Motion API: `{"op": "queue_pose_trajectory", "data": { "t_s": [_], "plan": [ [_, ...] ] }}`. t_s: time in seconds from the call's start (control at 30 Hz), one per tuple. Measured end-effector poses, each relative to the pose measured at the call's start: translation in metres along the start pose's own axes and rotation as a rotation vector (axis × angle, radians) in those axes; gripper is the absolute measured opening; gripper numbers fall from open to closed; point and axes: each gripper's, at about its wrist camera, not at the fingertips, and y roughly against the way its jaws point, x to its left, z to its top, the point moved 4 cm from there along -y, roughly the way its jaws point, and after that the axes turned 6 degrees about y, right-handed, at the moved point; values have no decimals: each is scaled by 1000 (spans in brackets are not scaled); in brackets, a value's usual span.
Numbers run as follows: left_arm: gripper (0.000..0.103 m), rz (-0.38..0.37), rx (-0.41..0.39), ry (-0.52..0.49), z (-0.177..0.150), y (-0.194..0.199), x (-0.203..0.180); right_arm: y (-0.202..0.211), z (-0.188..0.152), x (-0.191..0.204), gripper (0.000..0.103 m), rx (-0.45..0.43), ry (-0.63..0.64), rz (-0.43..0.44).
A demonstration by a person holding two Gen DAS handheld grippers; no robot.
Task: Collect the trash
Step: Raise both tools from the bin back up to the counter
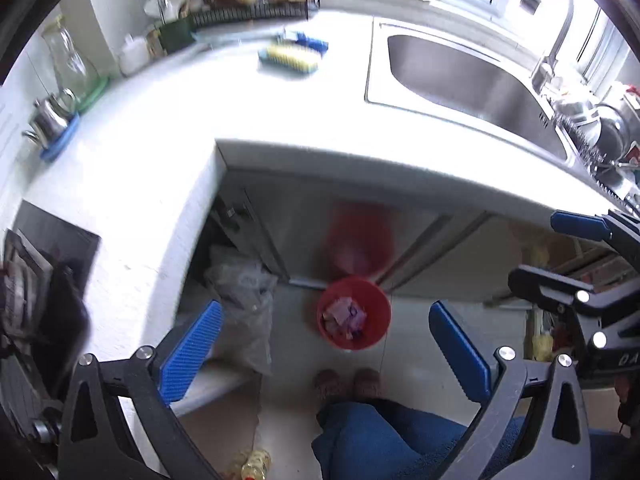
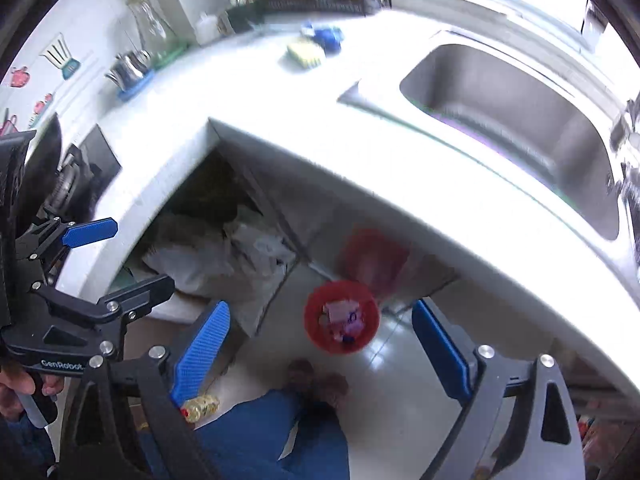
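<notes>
Down on the floor, the red bin (image 1: 354, 312) stands by the cabinet under the white worktop (image 1: 160, 148), scraps, probably paper wrappers (image 1: 344, 314), inside. Both the left tool (image 1: 326, 348) and right tool (image 2: 320, 352) gape wide, empty, high above it.

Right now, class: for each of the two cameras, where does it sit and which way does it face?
Left wrist: sits on the left gripper, looking steeply down at the red bin; open blue fingers, jeans and the right gripper show.
Right wrist: sits on the right gripper, looking steeply down at that bin; open fingers, jeans, a hand and the left gripper show.
Shared: bin, sink, white counter.
</notes>
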Motion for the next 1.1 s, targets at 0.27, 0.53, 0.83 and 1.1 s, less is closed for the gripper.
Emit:
{"op": "queue_pose_trajectory", "data": {
  "t_s": [0.27, 0.53, 0.83, 1.1],
  "plan": [
    [103, 71, -96, 67, 28, 35, 4, 33, 42, 6, 101, -111, 38, 6],
    [103, 29, -121, 65, 72, 31, 13, 20, 80, 6, 101, -135, 58, -11],
    [103, -22, -126, 100, 156, -4, 50, 4, 151, -15, 101, -162, 33, -67],
    [103, -10, -84, 74, 227, -44, 86, -31, 216, -28, 101, -148, 33, -105]
  ]
}}
